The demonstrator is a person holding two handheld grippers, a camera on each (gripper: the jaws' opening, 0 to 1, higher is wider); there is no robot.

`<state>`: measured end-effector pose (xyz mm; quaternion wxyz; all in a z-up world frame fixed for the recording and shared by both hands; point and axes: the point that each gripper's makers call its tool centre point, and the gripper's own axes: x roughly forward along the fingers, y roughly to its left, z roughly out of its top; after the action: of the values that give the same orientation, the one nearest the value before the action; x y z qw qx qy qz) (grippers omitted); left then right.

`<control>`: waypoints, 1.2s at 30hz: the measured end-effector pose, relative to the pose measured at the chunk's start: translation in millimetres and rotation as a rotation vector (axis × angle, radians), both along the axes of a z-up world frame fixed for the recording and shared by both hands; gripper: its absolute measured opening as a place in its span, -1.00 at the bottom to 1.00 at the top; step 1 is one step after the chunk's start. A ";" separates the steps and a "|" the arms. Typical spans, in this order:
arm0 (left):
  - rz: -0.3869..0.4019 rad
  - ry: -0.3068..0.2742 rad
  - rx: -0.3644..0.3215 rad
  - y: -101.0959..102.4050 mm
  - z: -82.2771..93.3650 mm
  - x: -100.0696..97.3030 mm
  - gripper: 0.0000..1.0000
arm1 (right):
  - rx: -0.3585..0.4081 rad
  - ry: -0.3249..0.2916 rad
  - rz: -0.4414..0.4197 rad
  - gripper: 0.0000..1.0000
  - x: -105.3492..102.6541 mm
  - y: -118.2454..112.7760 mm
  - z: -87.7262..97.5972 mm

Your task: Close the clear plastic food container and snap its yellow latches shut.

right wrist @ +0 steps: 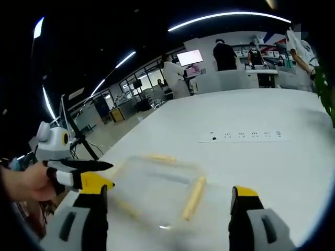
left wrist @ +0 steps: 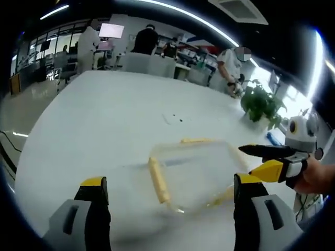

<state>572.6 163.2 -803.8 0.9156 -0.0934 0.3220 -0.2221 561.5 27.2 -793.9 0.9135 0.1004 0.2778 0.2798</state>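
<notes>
**Clear plastic food container: latches not confirmed shut**

The clear plastic food container (left wrist: pixel 191 175) lies flat on the white table (left wrist: pixel 104 120), just ahead of both grippers and between them. A potted plant (left wrist: pixel 261 104) stands at the far right edge. Yellow latches (left wrist: pixel 158 180) lie along the container's sides; whether any is snapped down cannot be told through the blur. The left gripper (left wrist: pixel 170 196) and right gripper (right wrist: pixel 167 201) both stand wide apart, holding nothing.

Risk: pressing one latch could slide or tip the unbraced container on the smooth table.
</notes>
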 end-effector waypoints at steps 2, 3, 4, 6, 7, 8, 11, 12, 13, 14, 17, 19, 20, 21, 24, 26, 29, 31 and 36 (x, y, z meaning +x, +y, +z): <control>-0.006 -0.011 0.004 1.5 5.3 -2.8 0.97 | -0.007 -0.016 0.004 0.98 -5.1 -0.7 6.4; -0.008 -0.016 0.004 1.6 8.4 -5.6 0.97 | -0.013 -0.026 0.007 0.98 -8.7 -1.4 9.8; -0.012 -0.021 0.007 2.0 11.9 -9.1 0.97 | -0.018 -0.028 0.009 0.98 -10.9 -2.5 11.0; -0.015 -0.026 0.001 2.2 18.0 -16.3 0.97 | -0.020 -0.031 0.013 0.98 -18.1 -4.7 15.7; -0.017 -0.028 -0.001 1.7 20.6 -19.8 0.97 | -0.022 -0.036 0.015 0.97 -21.2 -5.5 18.6; -0.019 -0.030 0.001 1.5 22.6 -22.6 0.97 | -0.028 -0.044 0.021 0.95 -25.7 -7.2 23.2; -0.024 -0.042 0.010 4.1 32.9 -36.9 0.97 | -0.037 -0.067 0.041 0.92 -39.7 -8.2 33.6; -0.023 -0.044 0.003 4.1 36.0 -40.1 0.97 | -0.043 -0.072 0.053 0.92 -46.1 -8.2 36.1; -0.026 -0.050 0.000 3.8 40.6 -45.8 0.98 | -0.045 -0.074 0.058 0.93 -48.4 -8.1 37.1; -0.029 -0.059 0.008 4.2 44.4 -50.2 0.98 | -0.050 -0.079 0.065 0.93 -53.0 -8.5 39.4; -0.039 -0.084 0.033 7.0 57.9 -66.0 0.98 | -0.073 -0.096 0.082 0.93 -69.6 -13.6 47.8; -0.040 -0.090 0.033 8.2 64.2 -73.3 0.98 | -0.092 -0.130 0.077 0.91 -78.7 -22.3 58.6; -0.034 -0.098 0.039 10.4 69.8 -79.7 0.98 | -0.085 -0.137 0.074 0.91 -82.4 -24.9 62.9; -0.031 -0.104 0.046 12.6 73.0 -83.6 0.98 | -0.079 -0.138 0.072 0.92 -86.6 -27.8 66.0; -0.042 -0.113 0.065 15.4 83.6 -102.2 0.98 | -0.083 -0.146 0.072 0.92 -100.9 -39.3 72.5; -0.043 -0.115 0.074 17.9 88.6 -112.0 0.98 | -0.077 -0.147 0.071 0.92 -111.3 -47.5 76.3; -0.040 -0.116 0.093 26.2 92.9 -129.0 0.98 | -0.093 -0.147 0.064 0.92 -128.7 -60.4 78.8; -0.037 -0.110 0.090 29.5 94.6 -140.2 0.98 | -0.107 -0.151 0.066 0.92 -142.2 -68.7 79.3; -0.034 -0.105 0.099 34.4 105.5 -168.0 0.98 | -0.115 -0.146 0.071 0.92 -172.9 -84.3 77.7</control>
<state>404.6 197.6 -698.3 0.9308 -0.0308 0.2858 -0.2258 388.6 -57.1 -716.2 0.9250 0.0169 0.2294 0.3023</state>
